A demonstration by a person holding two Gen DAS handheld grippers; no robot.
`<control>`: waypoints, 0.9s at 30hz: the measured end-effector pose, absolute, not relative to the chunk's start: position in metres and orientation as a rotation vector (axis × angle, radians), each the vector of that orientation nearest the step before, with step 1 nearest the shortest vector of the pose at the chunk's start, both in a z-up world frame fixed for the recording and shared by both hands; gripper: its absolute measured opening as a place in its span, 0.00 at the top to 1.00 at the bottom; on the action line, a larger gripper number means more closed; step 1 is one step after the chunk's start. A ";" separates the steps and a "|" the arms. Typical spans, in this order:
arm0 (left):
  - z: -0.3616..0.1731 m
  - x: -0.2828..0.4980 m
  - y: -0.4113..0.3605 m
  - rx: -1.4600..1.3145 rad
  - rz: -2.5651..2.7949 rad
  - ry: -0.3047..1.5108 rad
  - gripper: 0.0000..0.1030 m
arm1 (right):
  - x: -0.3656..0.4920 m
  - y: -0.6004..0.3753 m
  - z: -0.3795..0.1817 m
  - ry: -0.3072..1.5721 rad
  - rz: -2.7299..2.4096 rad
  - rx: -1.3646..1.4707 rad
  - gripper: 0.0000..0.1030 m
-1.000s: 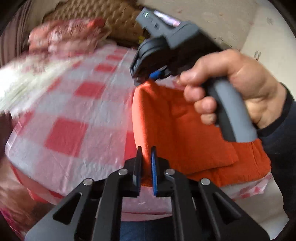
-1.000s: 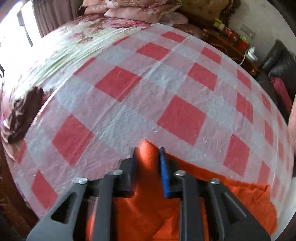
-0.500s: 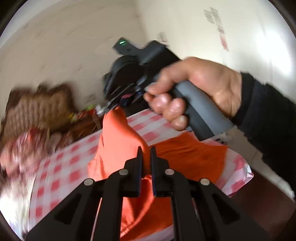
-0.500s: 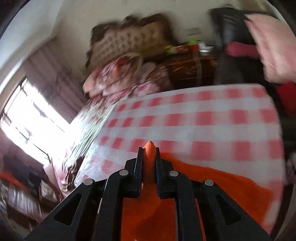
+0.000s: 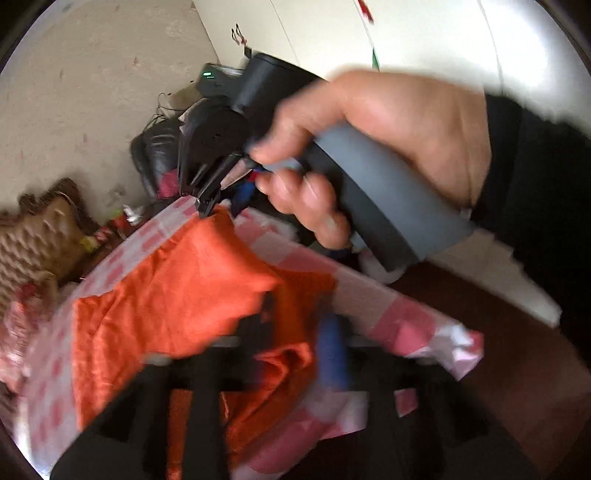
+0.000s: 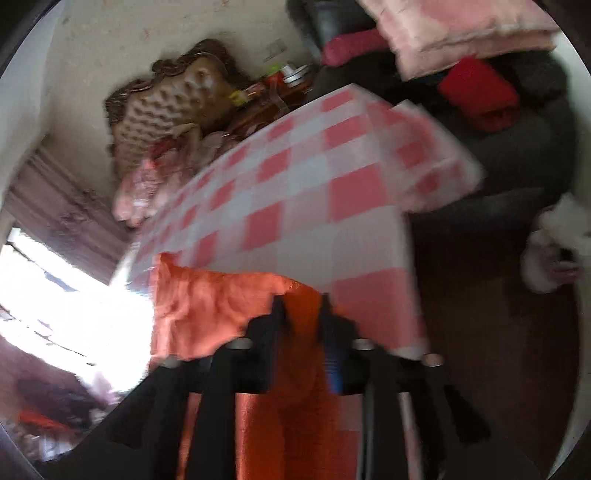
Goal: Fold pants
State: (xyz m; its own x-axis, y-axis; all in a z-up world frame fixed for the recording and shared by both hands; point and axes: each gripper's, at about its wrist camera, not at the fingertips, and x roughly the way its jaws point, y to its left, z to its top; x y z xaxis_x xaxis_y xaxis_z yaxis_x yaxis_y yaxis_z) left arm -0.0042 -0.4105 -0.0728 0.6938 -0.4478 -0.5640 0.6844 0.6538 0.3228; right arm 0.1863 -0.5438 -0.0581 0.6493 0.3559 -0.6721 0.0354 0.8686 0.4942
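The orange pants (image 5: pixel 177 288) hang lifted above the red-and-white checked table (image 5: pixel 399 314). My left gripper (image 5: pixel 295 339) is blurred; orange cloth sits between its fingers, which look parted. My right gripper (image 5: pixel 218 205), held by a hand, pinches the top corner of the pants. In the right wrist view the right gripper (image 6: pixel 301 314) is shut on the orange pants (image 6: pixel 207 299), with the cloth stretched out to the left above the table (image 6: pixel 295 192).
A tufted brown headboard (image 6: pixel 166 107) and pink floral bedding (image 6: pixel 140 184) lie beyond the table. A dark sofa with a red cushion (image 6: pixel 476 88) and a pink cushion (image 6: pixel 454 29) stands to the right. Dark floor (image 6: pixel 480 314) lies below the table edge.
Both grippers have lifted the pants off the table and swung them up. The views have tilted and blurred. The left gripper's fingers look wider apart than before.
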 end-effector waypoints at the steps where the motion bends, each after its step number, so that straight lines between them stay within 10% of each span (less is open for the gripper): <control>1: -0.062 -0.009 -0.396 0.492 -0.693 0.442 0.23 | 0.174 -0.544 -0.050 0.805 0.127 0.458 0.43; 7: -0.014 -0.006 -0.291 0.195 -0.675 0.451 0.07 | 0.067 -0.478 -0.020 0.642 -0.273 0.108 0.24; 27: -0.038 0.013 -0.188 0.029 -0.528 0.750 0.02 | -0.028 -0.393 -0.025 0.688 -0.402 0.096 0.25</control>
